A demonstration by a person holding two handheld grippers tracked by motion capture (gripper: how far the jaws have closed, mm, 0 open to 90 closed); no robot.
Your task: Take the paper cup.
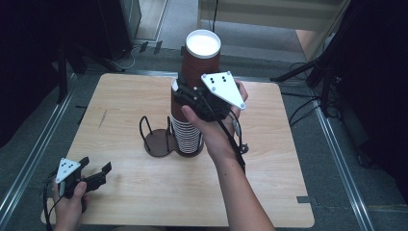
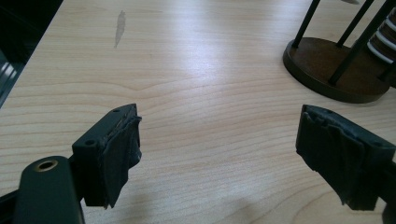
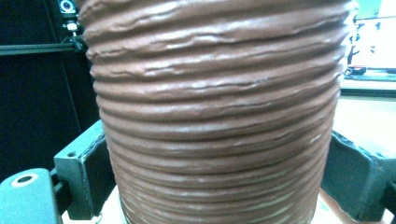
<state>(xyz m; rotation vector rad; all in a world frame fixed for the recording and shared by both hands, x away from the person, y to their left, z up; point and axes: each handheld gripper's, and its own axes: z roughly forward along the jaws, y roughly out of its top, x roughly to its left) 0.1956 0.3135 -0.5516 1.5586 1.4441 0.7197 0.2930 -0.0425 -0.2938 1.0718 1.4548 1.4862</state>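
Observation:
A brown ribbed paper cup (image 1: 202, 57) with a white inside stands upright above a stack of like cups (image 1: 187, 132), its lower part hidden behind the hand. My right gripper (image 1: 186, 94) is shut on this cup from the near side. In the right gripper view the cup's ribbed wall (image 3: 215, 116) sits between both black pads (image 3: 88, 177). The stack stands in one ring of a dark wire cup holder (image 1: 158, 144). My left gripper (image 1: 96, 164) rests at the table's front left corner, open, with nothing between its jaws (image 2: 219, 149). It looks toward the holder's base (image 2: 327, 70).
The light wooden table (image 1: 134, 192) has rounded corners and a small grey smudge (image 1: 102, 118) at its left. Dark stands and cables ring the table on the floor (image 1: 308, 72). The person's right forearm (image 1: 240, 192) crosses the table's front right.

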